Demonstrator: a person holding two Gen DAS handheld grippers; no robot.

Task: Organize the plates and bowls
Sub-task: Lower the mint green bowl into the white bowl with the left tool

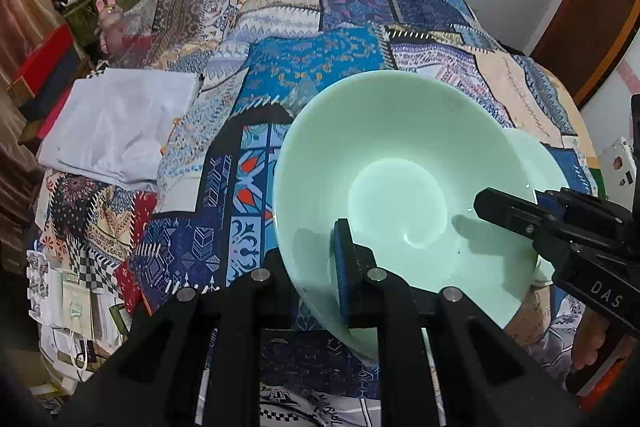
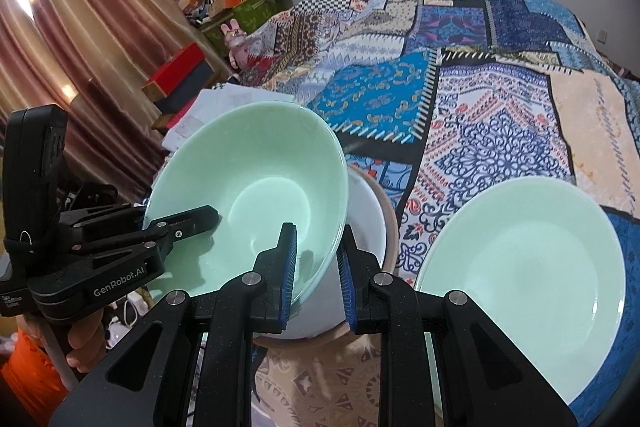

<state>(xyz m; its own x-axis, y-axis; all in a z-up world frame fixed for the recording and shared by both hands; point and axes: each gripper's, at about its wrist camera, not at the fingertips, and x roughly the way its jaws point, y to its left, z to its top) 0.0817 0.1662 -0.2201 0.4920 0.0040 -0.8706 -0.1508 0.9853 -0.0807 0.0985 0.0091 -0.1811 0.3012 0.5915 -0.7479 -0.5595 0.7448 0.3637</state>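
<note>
A mint green bowl (image 1: 400,155) is held tilted above the patchwork bedspread. My left gripper (image 1: 312,267) is shut on its near rim, one blue pad inside the bowl. My right gripper (image 2: 316,267) straddles the bowl's (image 2: 248,195) other rim with its pads on either side; a small gap shows, so its grip is unclear. In the left wrist view the right gripper (image 1: 496,205) reaches into the bowl. Under the bowl sits a white bowl (image 2: 366,211) with a tan rim. A mint green plate (image 2: 528,267) lies to the right.
The patchwork bedspread (image 2: 500,107) covers the whole surface. A white folded cloth (image 1: 116,123) lies at the left. Boxes and clutter (image 2: 224,7) stand by the curtain at the far left. A white device (image 1: 618,167) lies at the right edge.
</note>
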